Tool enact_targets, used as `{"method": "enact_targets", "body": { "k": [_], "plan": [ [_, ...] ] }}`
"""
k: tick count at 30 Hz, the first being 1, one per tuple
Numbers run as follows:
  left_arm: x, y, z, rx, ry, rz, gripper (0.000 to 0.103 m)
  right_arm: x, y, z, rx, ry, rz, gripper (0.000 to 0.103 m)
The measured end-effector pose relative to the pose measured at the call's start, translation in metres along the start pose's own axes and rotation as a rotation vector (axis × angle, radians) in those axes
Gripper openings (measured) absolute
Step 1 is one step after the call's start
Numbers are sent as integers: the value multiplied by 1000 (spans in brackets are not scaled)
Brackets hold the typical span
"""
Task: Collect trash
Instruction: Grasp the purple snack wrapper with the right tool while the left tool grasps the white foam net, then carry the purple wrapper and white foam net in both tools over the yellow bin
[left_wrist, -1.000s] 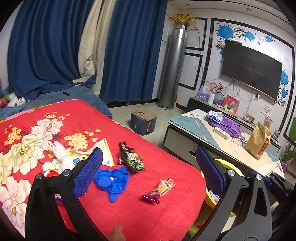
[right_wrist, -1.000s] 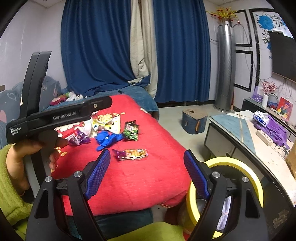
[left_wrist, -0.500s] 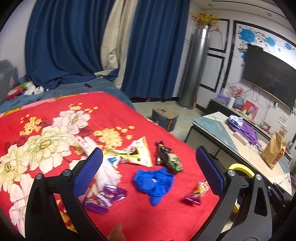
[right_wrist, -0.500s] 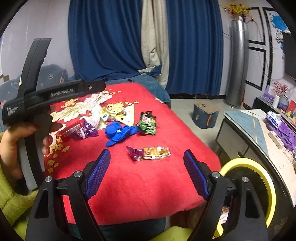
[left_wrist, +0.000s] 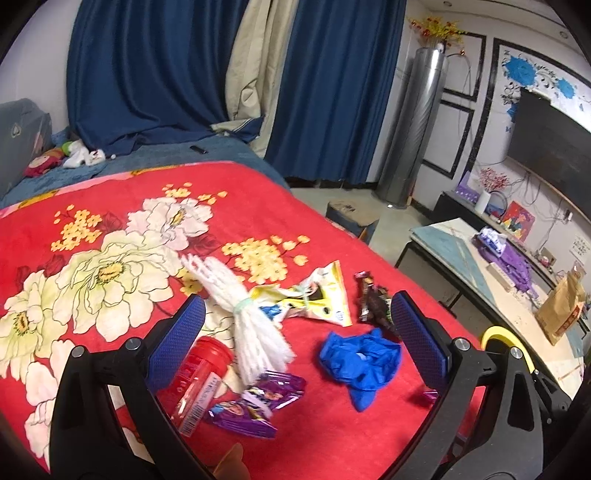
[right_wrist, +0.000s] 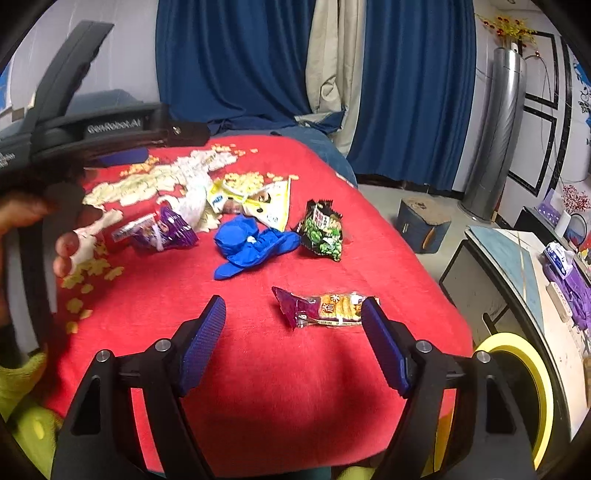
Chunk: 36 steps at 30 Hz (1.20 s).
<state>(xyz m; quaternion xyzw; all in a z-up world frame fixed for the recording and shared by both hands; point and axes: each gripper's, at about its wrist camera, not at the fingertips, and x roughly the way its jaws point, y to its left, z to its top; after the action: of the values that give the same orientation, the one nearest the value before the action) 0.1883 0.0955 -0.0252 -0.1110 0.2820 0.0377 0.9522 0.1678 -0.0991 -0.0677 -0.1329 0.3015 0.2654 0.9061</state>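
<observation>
In the left wrist view we see our left gripper (left_wrist: 297, 338) spread wide and grasping nothing above a red flowered blanket (left_wrist: 110, 206). Lower centre of the frame holds the trash: a red-capped bottle (left_wrist: 197, 376), purple wrappers (left_wrist: 258, 400), a white foam net (left_wrist: 242, 314), a yellow packet (left_wrist: 314, 297), a crumpled blue glove (left_wrist: 360, 360) and a dark snack bag (left_wrist: 375, 304). In the right wrist view our right gripper (right_wrist: 295, 341) is released; its jaws have just been narrowing, with nothing pinched. An orange-and-purple snack wrapper (right_wrist: 323, 308) lies just beyond its fingertips, the blue glove (right_wrist: 253, 245) and a green snack bag (right_wrist: 323, 230) farther up. A yellow-rimmed bin (right_wrist: 524, 398) sits lower right.
</observation>
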Motion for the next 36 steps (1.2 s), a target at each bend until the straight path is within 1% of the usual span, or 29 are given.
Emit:
{"method": "enact_targets", "body": {
  "k": [5,7,8,9,10,11,13,16,17,18,19,20,21,22,23,26,31,36],
  "plan": [
    [22,17,-3,-59,68,9,91,21,-1,1,-1,31,-2,70],
    [29,21,-6,-71,92,15,80,27,-3,1,11,35,-1,69],
    [33,23,-7,-76,104,18,79,31,-5,1,20,39,1,68],
    [37,25,-8,-85,117,16,75,33,-6,2,24,42,2,67],
    [40,26,-9,-92,128,15,70,35,-7,1,28,47,2,64],
    [42,27,-10,-96,137,14,69,37,-7,1,29,51,3,61],
    [48,27,-11,-100,156,15,61,41,-8,-1,34,67,6,50],
    [54,29,-13,-115,174,18,53,41,-12,-5,43,65,7,42],
    [55,30,-13,-120,177,19,51,40,-12,-6,44,62,11,41],
    [56,31,-13,-124,180,18,46,39,-12,-7,43,59,12,38],
    [56,31,-14,-128,182,17,38,37,-12,-8,42,54,14,36],
    [56,31,-15,-130,185,16,34,36,-12,-8,41,50,14,35],
    [56,32,-16,-130,190,16,27,34,-12,-9,40,46,15,33],
    [56,32,-17,-132,192,19,23,32,-12,-10,41,42,17,32],
    [55,32,-18,-136,193,17,22,32,-11,-10,42,41,18,32],
    [51,35,-18,-155,183,11,15,30,-12,-11,52,39,24,28],
    [39,41,-15,-193,135,-11,11,25,-12,-14,70,27,35,23],
    [24,41,-10,-200,89,-35,8,17,-13,-12,77,2,47,20]
  ]
}}
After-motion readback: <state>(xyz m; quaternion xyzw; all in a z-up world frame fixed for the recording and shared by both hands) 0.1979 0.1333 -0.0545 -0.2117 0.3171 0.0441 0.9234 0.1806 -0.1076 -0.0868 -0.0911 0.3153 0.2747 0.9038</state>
